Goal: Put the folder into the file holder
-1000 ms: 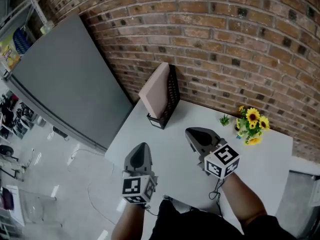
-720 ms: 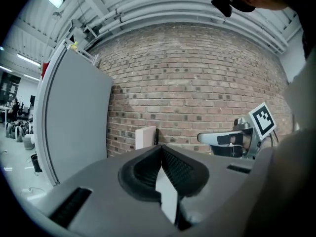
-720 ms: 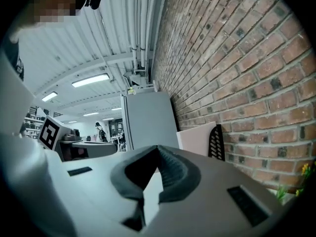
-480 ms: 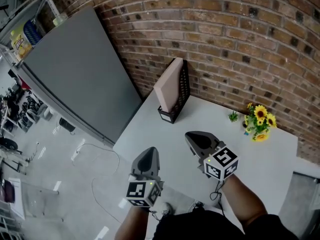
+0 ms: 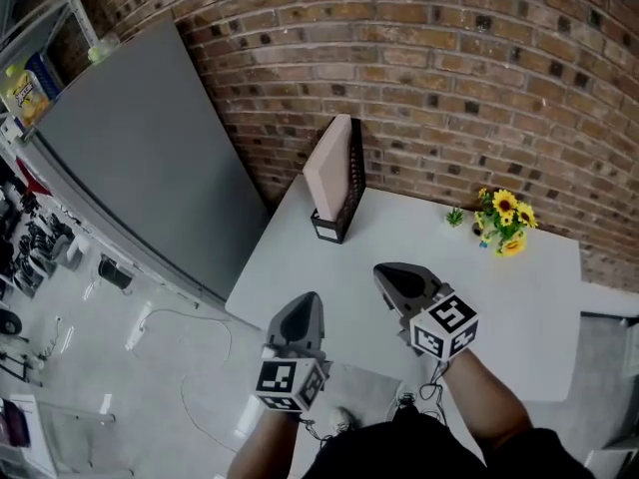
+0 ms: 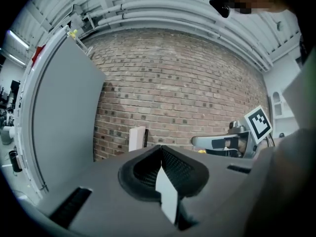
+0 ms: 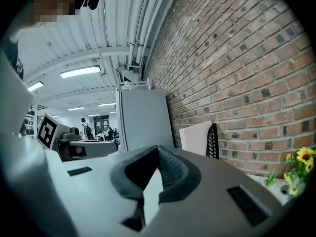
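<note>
Folder point(image 5: 327, 166) stands in file holder point(image 5: 348, 183) on white table point(image 5: 519, 297) against brick wall point(image 5: 449, 68); left gripper point(image 5: 304, 302) and right gripper point(image 5: 387, 271) jaws together, empty

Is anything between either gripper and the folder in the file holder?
Nothing visible: only bare table separates the left gripper and right gripper from the folder, which stands in the file holder. The flowers sit aside.
</note>
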